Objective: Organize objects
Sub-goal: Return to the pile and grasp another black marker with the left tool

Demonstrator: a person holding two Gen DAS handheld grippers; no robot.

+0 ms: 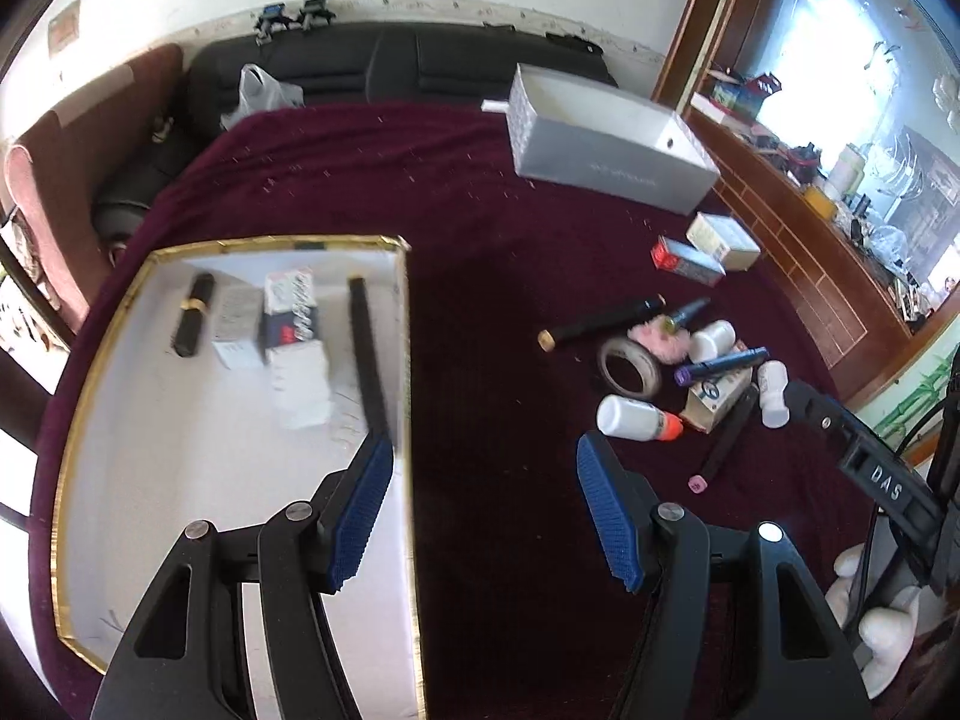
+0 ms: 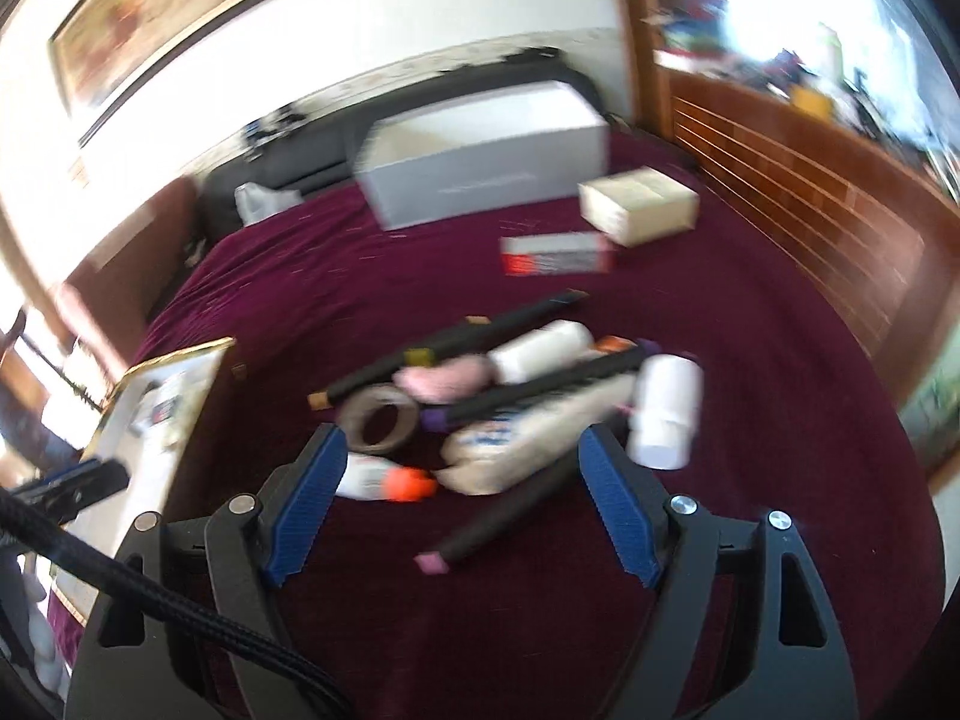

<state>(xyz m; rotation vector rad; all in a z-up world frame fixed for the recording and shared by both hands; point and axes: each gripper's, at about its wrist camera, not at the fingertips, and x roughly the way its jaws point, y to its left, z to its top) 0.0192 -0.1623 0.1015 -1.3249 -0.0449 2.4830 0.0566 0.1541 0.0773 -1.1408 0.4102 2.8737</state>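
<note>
Left wrist view: left gripper spread apart with nothing between its blue pads, held over the right edge of the gold-rimmed tray on the maroon cloth. Inside the tray, near its far end: black tube with gold band, grey carton, blue-and-white box, long black stick against the right wall. To the right, well apart from the tray, a loose cluster: tape roll, pink puff, white bottle with orange cap, black marker with pink end, purple-capped pen, 2 small white bottles, long black tube with cork ends. Farther back: red-and-silver box touching cream box, then large open white box. Right gripper seen at the right edge, jaws not shown here.

Right wrist view, blurred: right gripper spread wide and empty, poised just over the cluster. Marker with pink end lying between the blue pads, untouched. Bottle with orange cap just beside the left pad, tape roll beyond it, white bottle near the right pad. Tray at far left.
</note>
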